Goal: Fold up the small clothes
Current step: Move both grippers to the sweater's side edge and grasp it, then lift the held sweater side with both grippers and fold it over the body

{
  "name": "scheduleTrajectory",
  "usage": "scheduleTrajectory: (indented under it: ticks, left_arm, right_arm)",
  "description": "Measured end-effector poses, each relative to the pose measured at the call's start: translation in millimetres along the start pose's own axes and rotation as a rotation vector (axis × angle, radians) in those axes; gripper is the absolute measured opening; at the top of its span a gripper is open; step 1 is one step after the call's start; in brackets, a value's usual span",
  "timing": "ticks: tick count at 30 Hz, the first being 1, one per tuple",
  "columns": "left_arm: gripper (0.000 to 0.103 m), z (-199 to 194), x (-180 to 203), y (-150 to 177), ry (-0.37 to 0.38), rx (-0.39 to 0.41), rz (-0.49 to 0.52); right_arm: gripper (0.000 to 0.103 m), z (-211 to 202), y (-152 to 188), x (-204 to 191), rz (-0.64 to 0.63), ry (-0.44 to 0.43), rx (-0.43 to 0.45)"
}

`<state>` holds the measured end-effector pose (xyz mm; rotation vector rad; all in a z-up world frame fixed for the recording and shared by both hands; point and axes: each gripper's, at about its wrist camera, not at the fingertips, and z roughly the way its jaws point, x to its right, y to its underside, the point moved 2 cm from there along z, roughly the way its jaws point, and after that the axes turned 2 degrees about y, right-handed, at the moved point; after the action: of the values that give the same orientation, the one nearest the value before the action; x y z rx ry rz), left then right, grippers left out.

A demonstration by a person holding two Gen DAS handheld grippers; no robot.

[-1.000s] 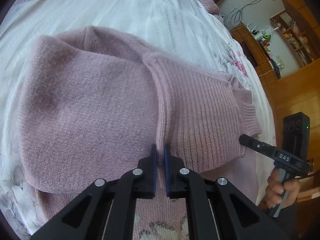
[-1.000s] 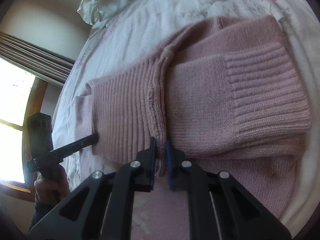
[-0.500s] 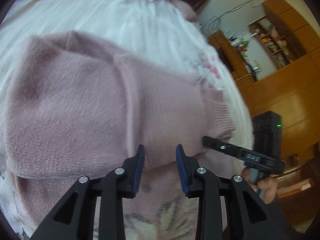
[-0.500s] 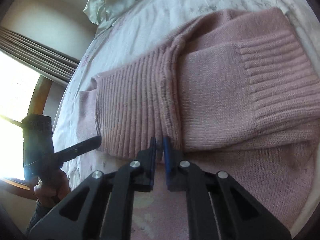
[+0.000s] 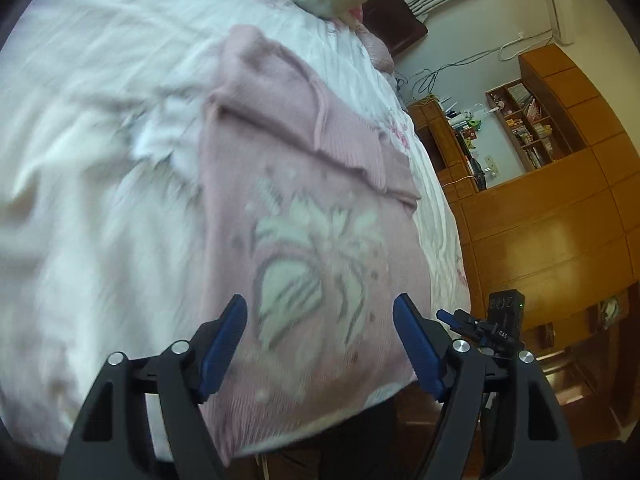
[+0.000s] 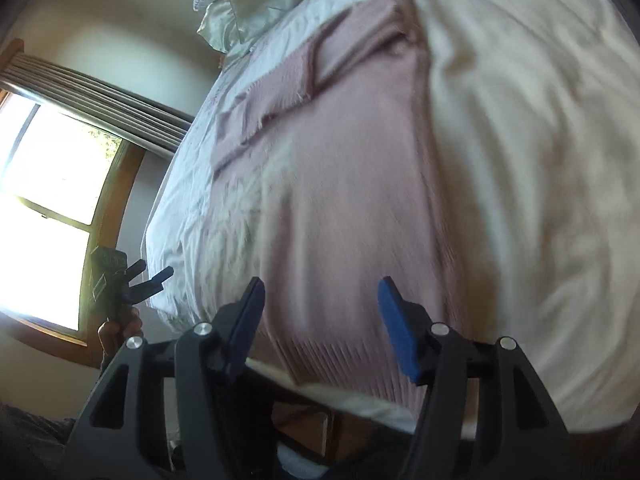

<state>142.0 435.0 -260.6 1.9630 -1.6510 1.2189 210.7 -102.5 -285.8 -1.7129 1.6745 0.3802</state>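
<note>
A: Both jaws are spread wide and hold nothing. The left hand-held gripper [image 5: 320, 340] hovers over the near hem of the pink knit sweater [image 5: 320, 248]; the right hand-held gripper [image 6: 320, 320] does the same from the other side.

B: Where's the garment?

A: Flat on the bed [image 5: 100, 200], hem at the near edge, sleeves crossed over the chest at the far end.

B: Handling?

A: I'd judge it soft, limp and light, with some bulk. The knit stretches and won't slip on the pads, but it sags if lifted by one point. Best to pinch the ribbed hem [image 6: 340, 356] at both corners, one gripper each, and carry it up evenly.

B: View differences?

A: The left view shows the white butterfly motif [image 5: 316, 256], then wooden shelving [image 5: 532, 128] beyond. The right view blurs the motif out; it shows the hem ribbing, a pillow [image 6: 248, 4] and the window [image 6: 52, 184]. Each catches the other gripper off the bed edge.
</note>
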Motion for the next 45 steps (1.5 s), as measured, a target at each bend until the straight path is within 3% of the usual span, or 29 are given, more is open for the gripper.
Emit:
scheduleTrajectory:
  ticks: [4, 10, 15, 20, 23, 29, 31, 32, 38, 39, 40, 41, 45]
  left_arm:
    - [0.076, -6, -39, 58, -0.082, -0.06, -0.04]
    - [0.076, 33, -72, 81, -0.075, -0.138, -0.1]
    - [0.076, 56, -70, 84, -0.017, -0.196, -0.104]
    - [0.073, 61, -67, 83, 0.016, -0.194, -0.118]
    - [0.059, 63, -71, 83, 0.019, -0.199, -0.149]
    - [0.054, 57, -74, 86, 0.041, -0.189, -0.169]
    - [0.045, 57, -75, 88, 0.059, -0.205, -0.166]
    - [0.038, 58, -73, 88, 0.058, -0.211, -0.153]
    - [0.036, 62, -72, 85, 0.047, -0.212, -0.163]
    - [0.032, 62, -73, 85, 0.047, -0.212, -0.171]
    - [0.014, 60, -78, 87, 0.034, -0.213, -0.188]
    - [0.009, 58, -81, 88, 0.024, -0.207, -0.206]
    - [0.008, 48, -76, 96, 0.064, -0.158, -0.24]
  right_arm:
    - [0.059, -17, 56, 42, 0.083, 0.037, -0.014]
    - [0.059, -15, 83, 73, 0.158, 0.043, -0.027]
    - [0.059, -9, 87, 80, 0.176, 0.029, -0.04]
    - [0.059, -11, 83, 87, 0.177, 0.015, -0.051]
    - [0.059, -9, 82, 90, 0.163, 0.009, -0.061]
    - [0.058, 13, 74, 82, 0.12, 0.004, -0.101]
    - [0.057, 18, 72, 79, 0.114, -0.01, -0.104]
    - [0.055, 19, 73, 78, 0.11, -0.021, -0.107]
    - [0.045, 25, 73, 75, 0.086, -0.055, -0.122]
    - [0.041, 26, 73, 75, 0.087, -0.054, -0.123]
    - [0.029, 27, 74, 74, 0.081, -0.055, -0.127]
    - [0.016, 27, 75, 72, 0.073, -0.06, -0.132]
    - [0.008, 16, 82, 65, 0.083, -0.091, -0.098]
